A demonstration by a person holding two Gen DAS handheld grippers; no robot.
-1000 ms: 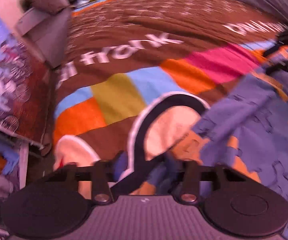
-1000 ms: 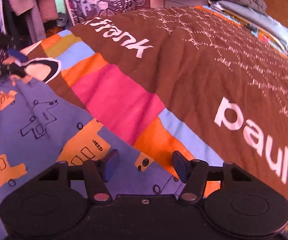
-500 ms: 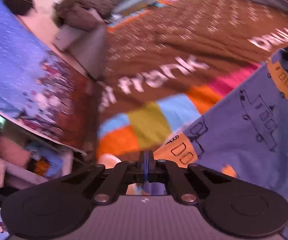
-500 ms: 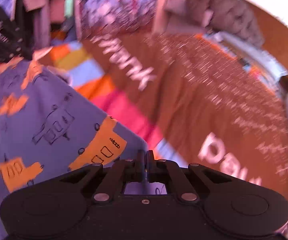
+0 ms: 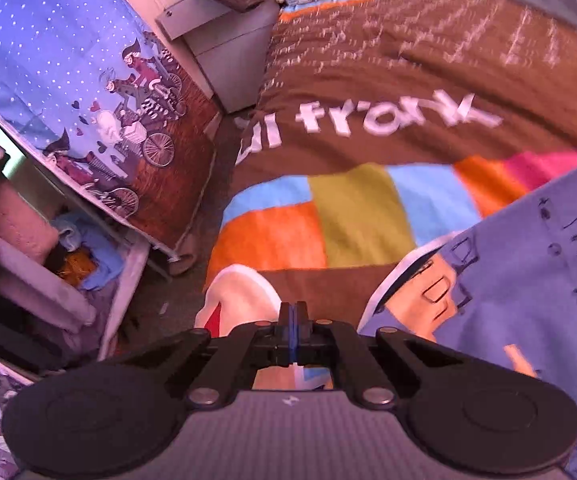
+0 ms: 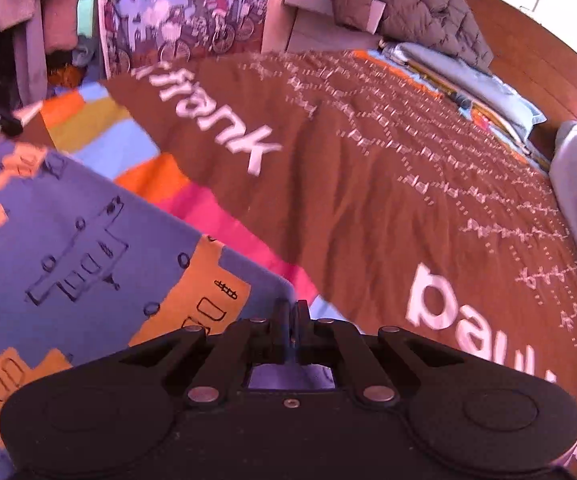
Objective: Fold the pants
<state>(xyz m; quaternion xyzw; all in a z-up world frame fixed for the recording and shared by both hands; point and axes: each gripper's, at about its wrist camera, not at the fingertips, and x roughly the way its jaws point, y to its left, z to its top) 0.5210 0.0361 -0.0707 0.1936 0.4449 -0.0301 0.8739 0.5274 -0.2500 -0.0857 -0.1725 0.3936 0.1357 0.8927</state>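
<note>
Brown bedspread (image 6: pixel 368 184), both hand-held grippers (image 5: pixel 293 330) (image 6: pixel 291 330) clamping lifted pants (image 6: pixel 68 240)

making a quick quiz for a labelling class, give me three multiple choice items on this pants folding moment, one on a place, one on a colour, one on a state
1. Where does the quilted jacket lie?
A. on the cabinet beside the bed
B. on the floor
C. over the pants

2. What is the ground colour of the pants?
A. green
B. blue-purple, with orange patches
C. white

3. How do the jaws of the right gripper stand?
A. wide apart
B. half open
C. shut, pinching the pants' edge

Answers:
1. A, the jacket is heaped on the grey cabinet at the head of the bedspread.
2. B, blue-purple cloth with orange vehicle patches fills the right wrist view's left side.
3. C, the jaws meet over the cloth corner; the left gripper looks shut as well.
</note>
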